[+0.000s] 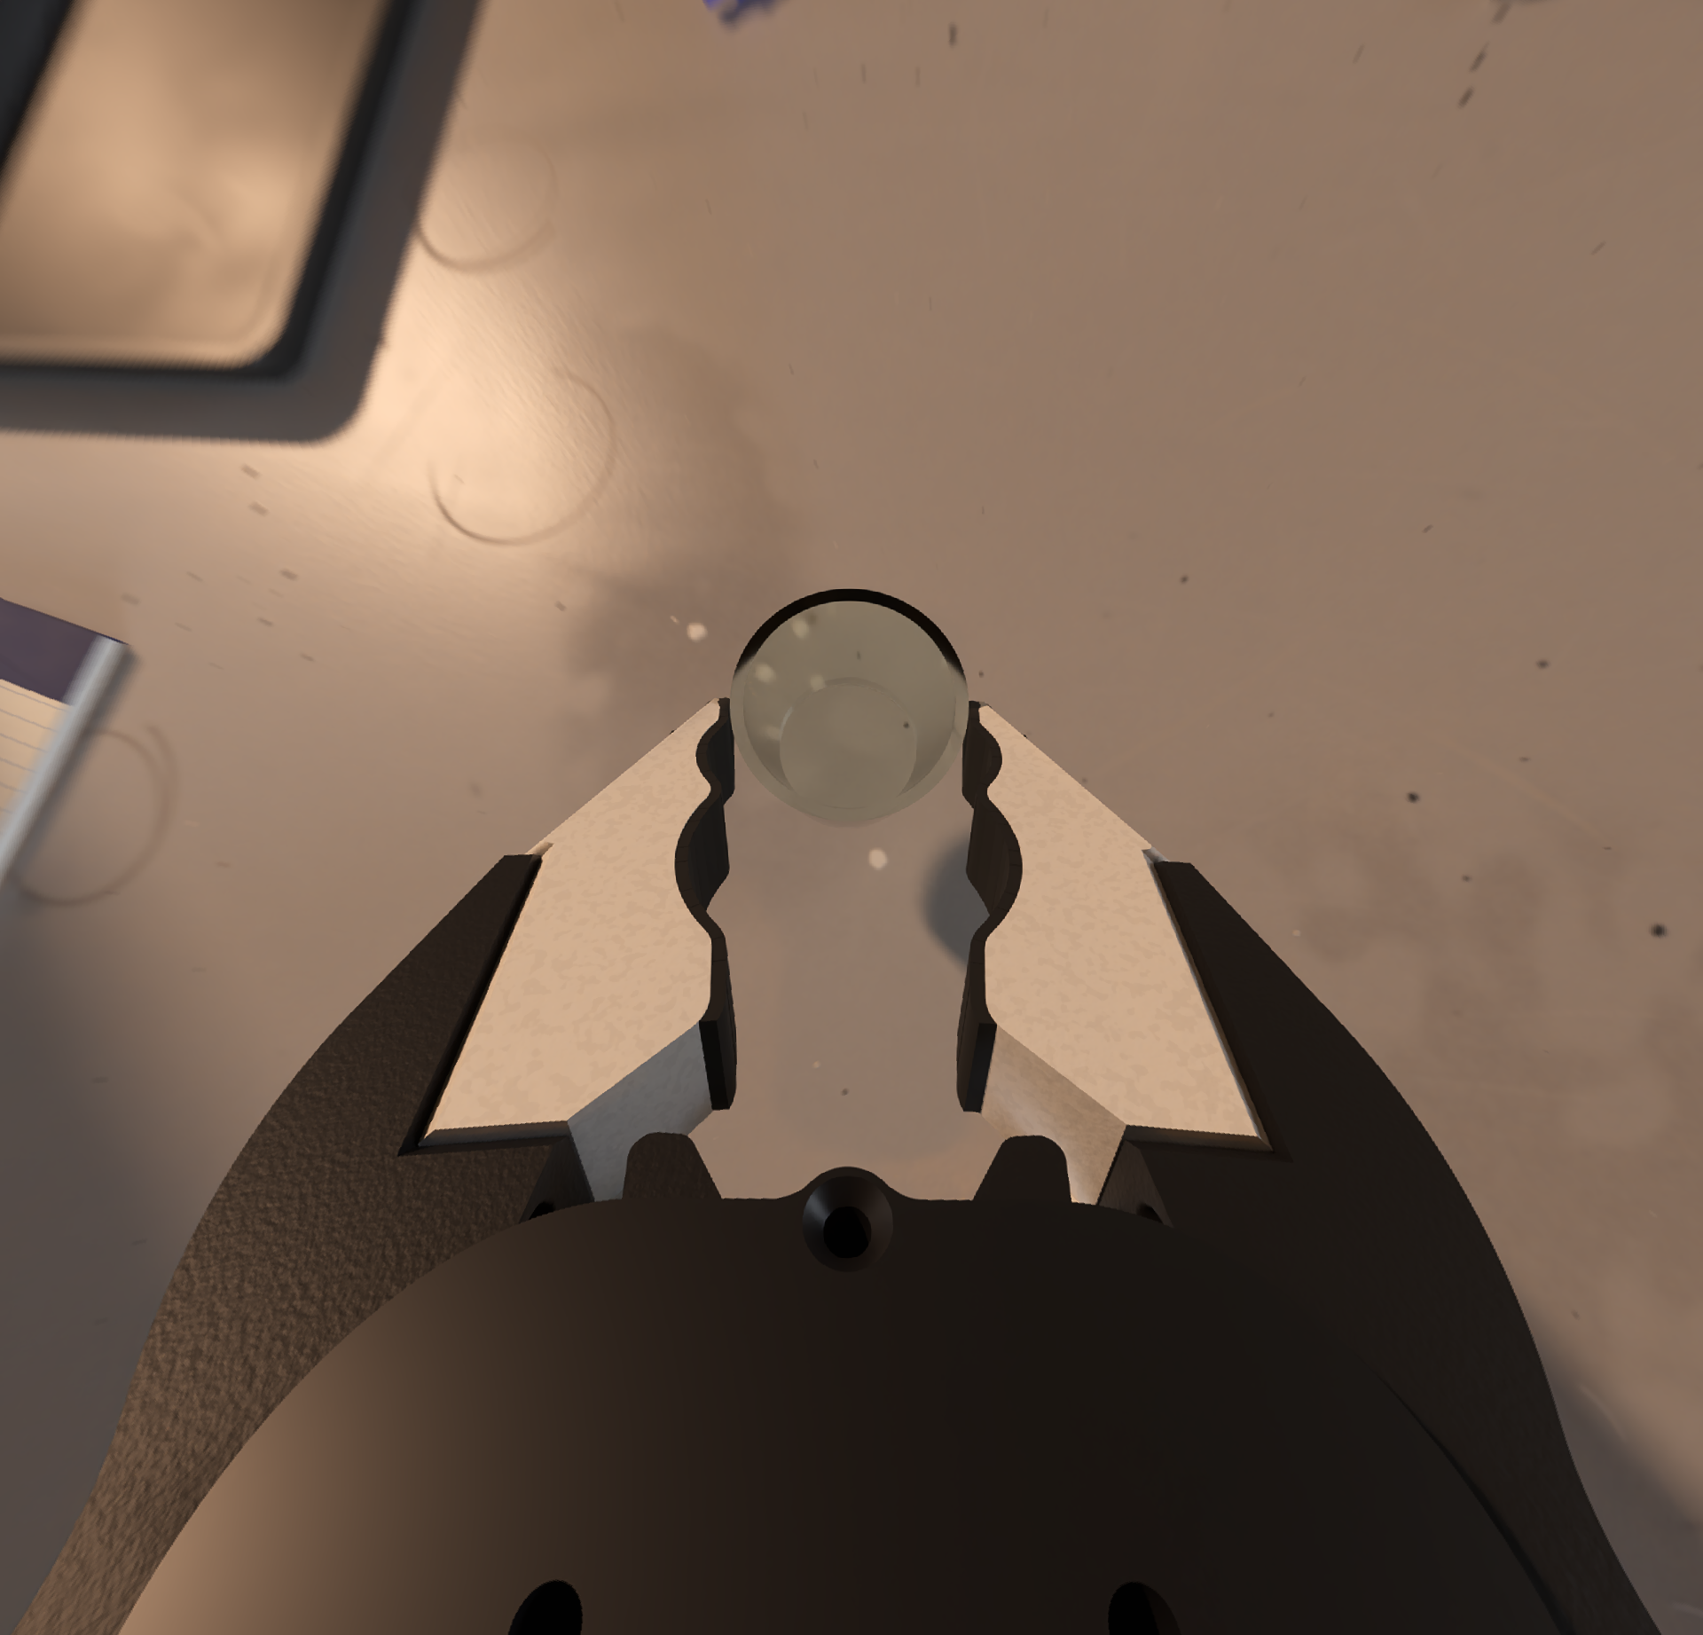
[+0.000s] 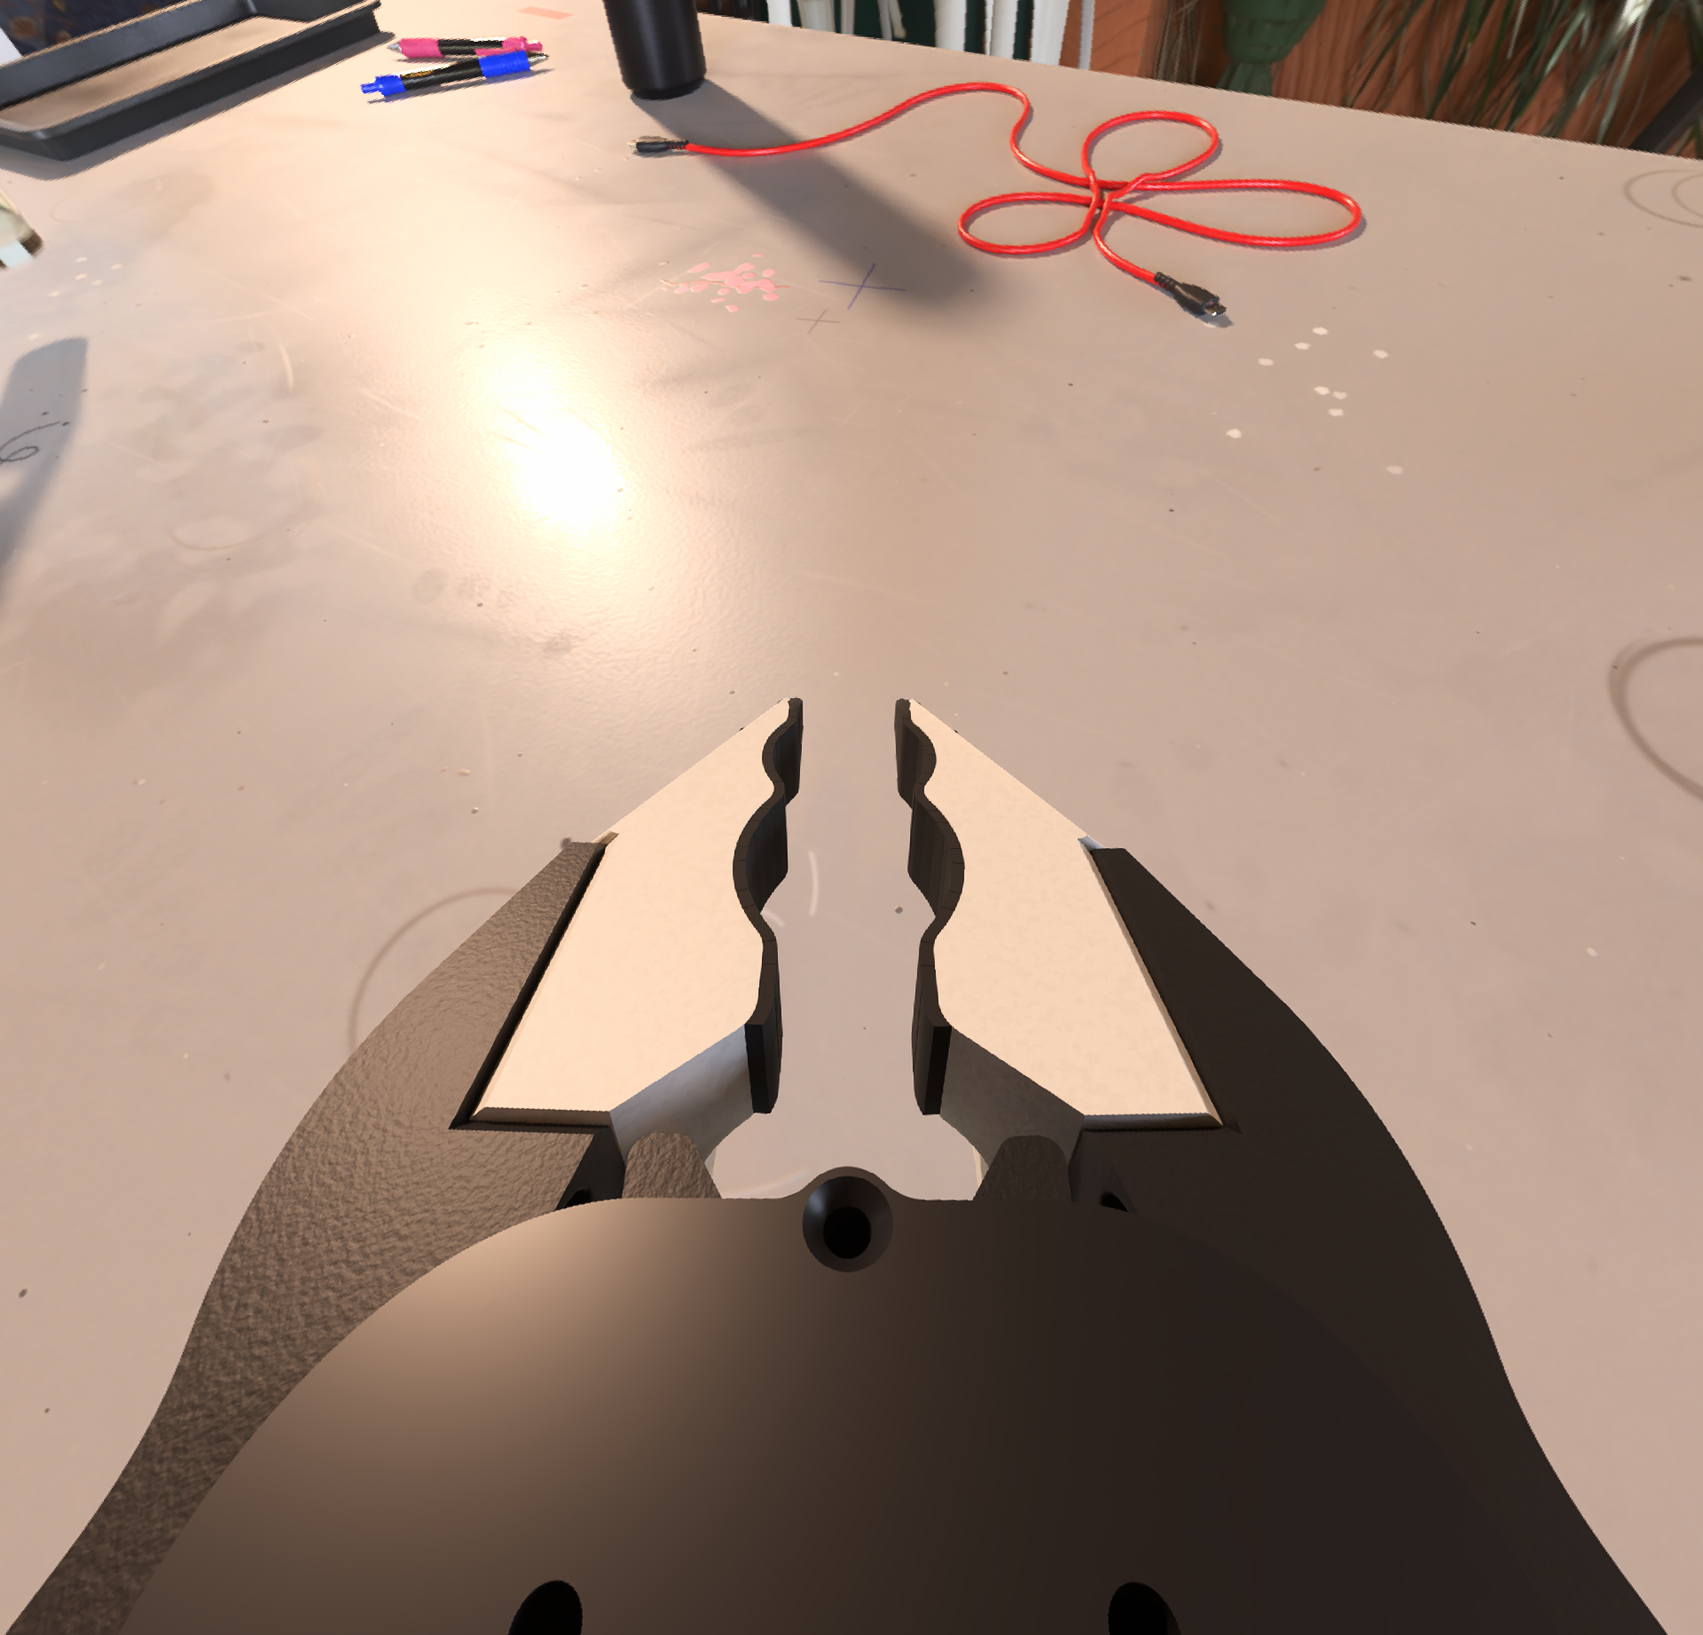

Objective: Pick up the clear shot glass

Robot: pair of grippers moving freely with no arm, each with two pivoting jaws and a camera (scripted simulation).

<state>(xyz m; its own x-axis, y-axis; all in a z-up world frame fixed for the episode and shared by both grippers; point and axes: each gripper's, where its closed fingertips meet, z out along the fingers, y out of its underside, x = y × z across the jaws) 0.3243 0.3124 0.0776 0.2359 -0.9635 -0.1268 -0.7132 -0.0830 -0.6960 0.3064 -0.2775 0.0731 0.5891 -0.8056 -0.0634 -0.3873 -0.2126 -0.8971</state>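
Observation:
The clear shot glass (image 1: 848, 743) is seen from above, mouth toward the camera, between the tips of my left gripper (image 1: 848, 715). Both fingertips (image 1: 710, 743) press against its sides, so the gripper is shut on it. A dark shadow (image 1: 949, 899) lies on the table offset from the glass, which appears to be held above the tan tabletop (image 1: 1198, 393). My right gripper (image 2: 848, 710) hovers over bare table with a narrow gap between its fingers and nothing in it.
A black tray (image 1: 313, 208) lies at the upper left and also shows in the right wrist view (image 2: 184, 51). A notebook (image 1: 46, 724) sits at the left edge. Blue (image 2: 452, 75) and pink (image 2: 461, 47) pens, a black cylinder (image 2: 650, 15) and a looped red cable (image 2: 1106, 190) lie far off.

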